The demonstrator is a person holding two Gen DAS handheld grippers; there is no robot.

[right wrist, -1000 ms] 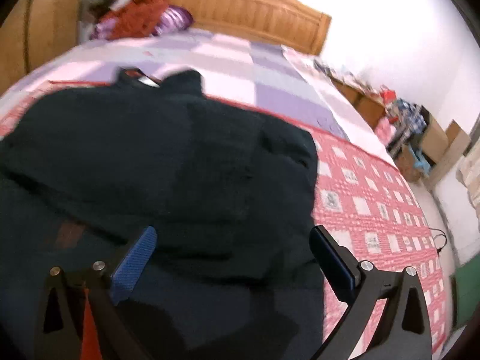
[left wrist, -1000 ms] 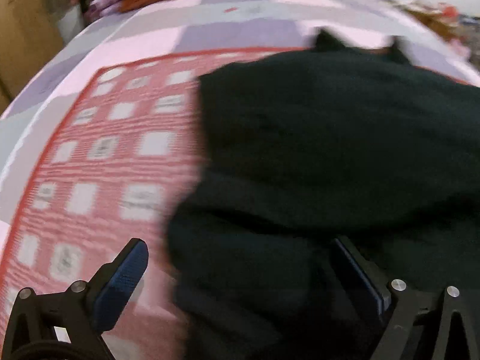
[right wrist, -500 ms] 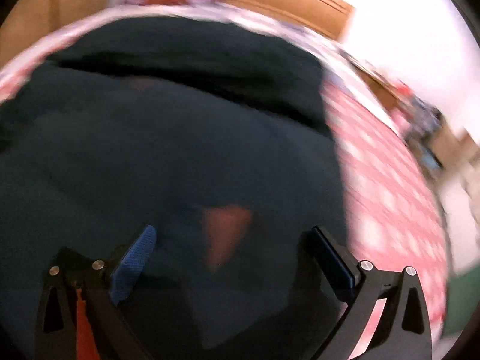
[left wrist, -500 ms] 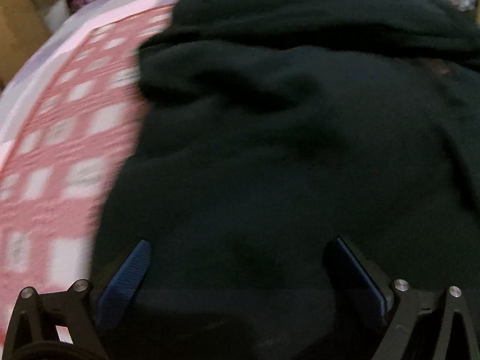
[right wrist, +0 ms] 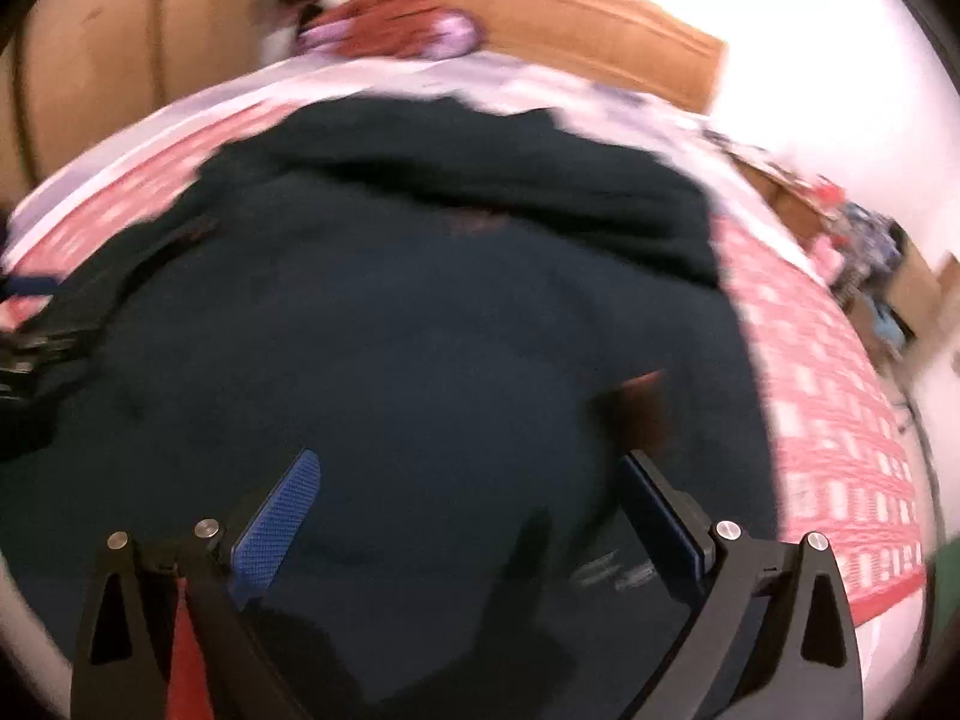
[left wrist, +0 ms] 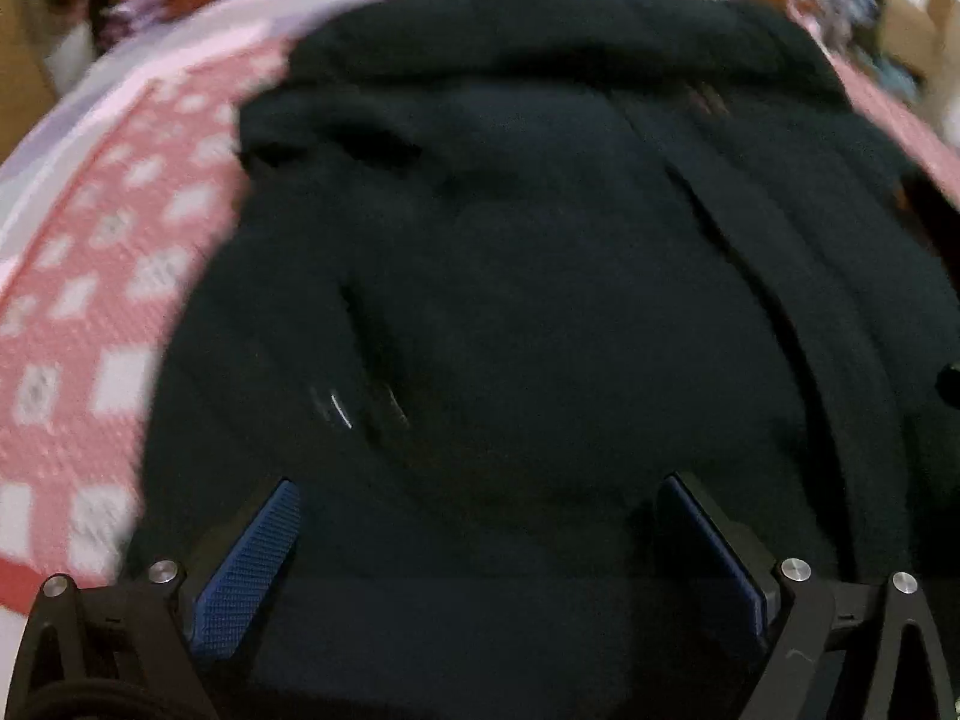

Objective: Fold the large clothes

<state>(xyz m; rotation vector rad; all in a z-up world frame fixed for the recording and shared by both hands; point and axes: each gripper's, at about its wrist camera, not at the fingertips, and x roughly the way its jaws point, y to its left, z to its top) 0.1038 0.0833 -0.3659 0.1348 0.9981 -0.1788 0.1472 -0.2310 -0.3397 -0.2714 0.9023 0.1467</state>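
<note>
A large dark garment [left wrist: 540, 300] lies spread on the bed and fills most of both views, blurred by motion. Its far part is folded over the near part, with the collar at the top edge. My left gripper [left wrist: 480, 516] hovers open over the garment's near left side, nothing between its blue pads [left wrist: 252, 564]. My right gripper [right wrist: 474, 504] is open too, above the same garment [right wrist: 420, 330] on its near right side. A small brown patch [right wrist: 642, 402] shows on the cloth just ahead of the right finger.
The bed carries a red-and-white checked cover [left wrist: 90, 312] over a pink and lilac quilt [right wrist: 540, 84]. A wooden headboard [right wrist: 570, 18] stands at the far end with a red and purple bundle [right wrist: 396, 30]. Clutter and boxes [right wrist: 870, 252] sit right of the bed.
Both grippers dropped close over the garment, then pulled back a little, so more bed shows now. The garment's far part now lies folded over its near part. Both stay open.
</note>
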